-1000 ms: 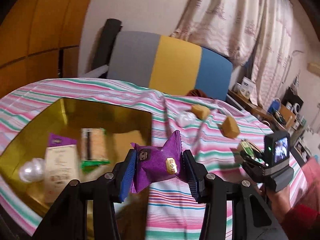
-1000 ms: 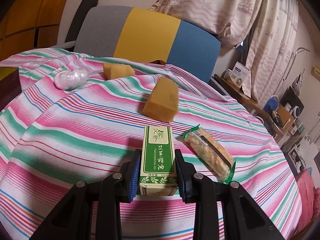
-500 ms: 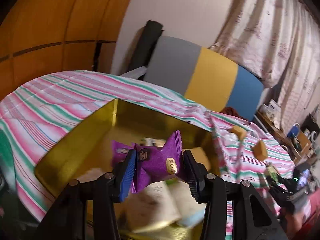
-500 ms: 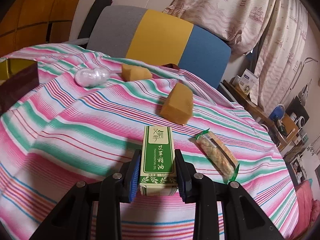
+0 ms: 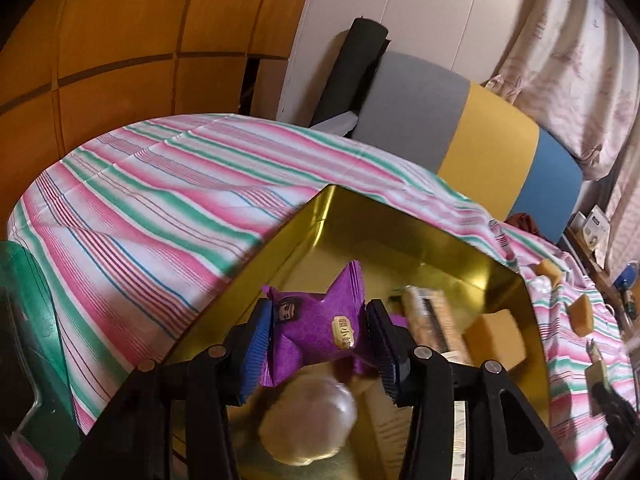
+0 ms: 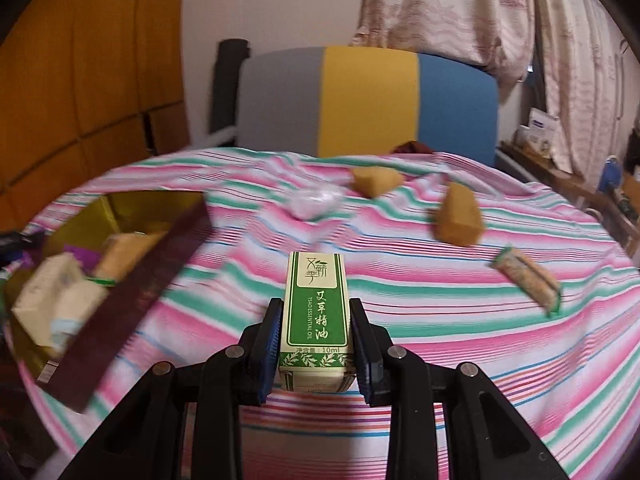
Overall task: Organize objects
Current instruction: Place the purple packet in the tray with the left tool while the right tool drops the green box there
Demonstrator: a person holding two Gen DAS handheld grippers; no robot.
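Note:
My left gripper [image 5: 318, 340] is shut on a purple snack packet [image 5: 320, 332] and holds it over the gold box [image 5: 360, 216]. Inside the box lie a clear round wrapped item [image 5: 308, 424], a biscuit pack [image 5: 432, 320] and a tan block [image 5: 496, 336]. My right gripper [image 6: 316, 344] is shut on a green and cream essential oil box [image 6: 316, 312], above the striped cloth [image 6: 440, 312]. The gold box [image 6: 120, 204] shows at the left of the right wrist view. On the cloth lie two tan sponges [image 6: 458, 216] [image 6: 376, 180], a white wrapped item [image 6: 312, 204] and a biscuit pack [image 6: 528, 280].
A chair back in grey, yellow and blue [image 6: 368, 100] stands behind the table. A green plastic thing [image 5: 28, 320] sits at the left edge. Wooden panels [image 5: 120, 40] are at the left, curtains [image 6: 480, 12] and a cluttered shelf [image 6: 560, 160] at the right.
My left gripper has swung left with the purple packet, from over the cloth to over the gold box. My right gripper has lifted the oil box and turned left, bringing the gold box into view.

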